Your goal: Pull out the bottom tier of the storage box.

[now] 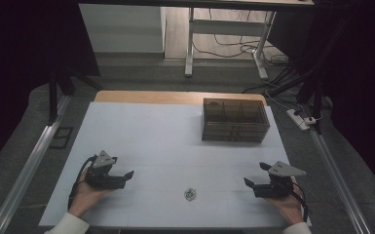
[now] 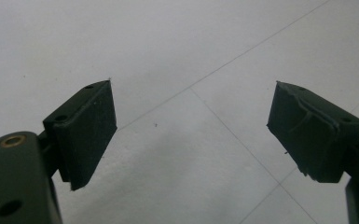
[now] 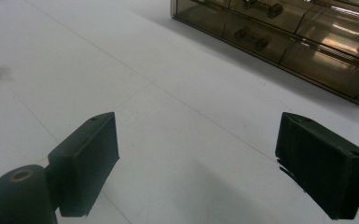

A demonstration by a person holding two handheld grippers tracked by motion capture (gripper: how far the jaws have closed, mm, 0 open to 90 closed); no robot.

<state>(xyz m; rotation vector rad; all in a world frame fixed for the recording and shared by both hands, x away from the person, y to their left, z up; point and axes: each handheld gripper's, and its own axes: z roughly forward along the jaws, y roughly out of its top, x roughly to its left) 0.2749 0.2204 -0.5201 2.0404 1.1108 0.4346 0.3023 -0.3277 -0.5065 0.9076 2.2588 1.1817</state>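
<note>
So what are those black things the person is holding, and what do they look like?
Two handheld tongs. The left gripper and right gripper are black, each with two flat, blocky jaws, a grey three-cornered plate on top and a black cable trailing back. The person wears light-coloured sleeves.

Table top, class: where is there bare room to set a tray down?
The white table is bare left of the drawer box and across the middle. Near edge is busier: left claw, small trinket, right claw.
</note>
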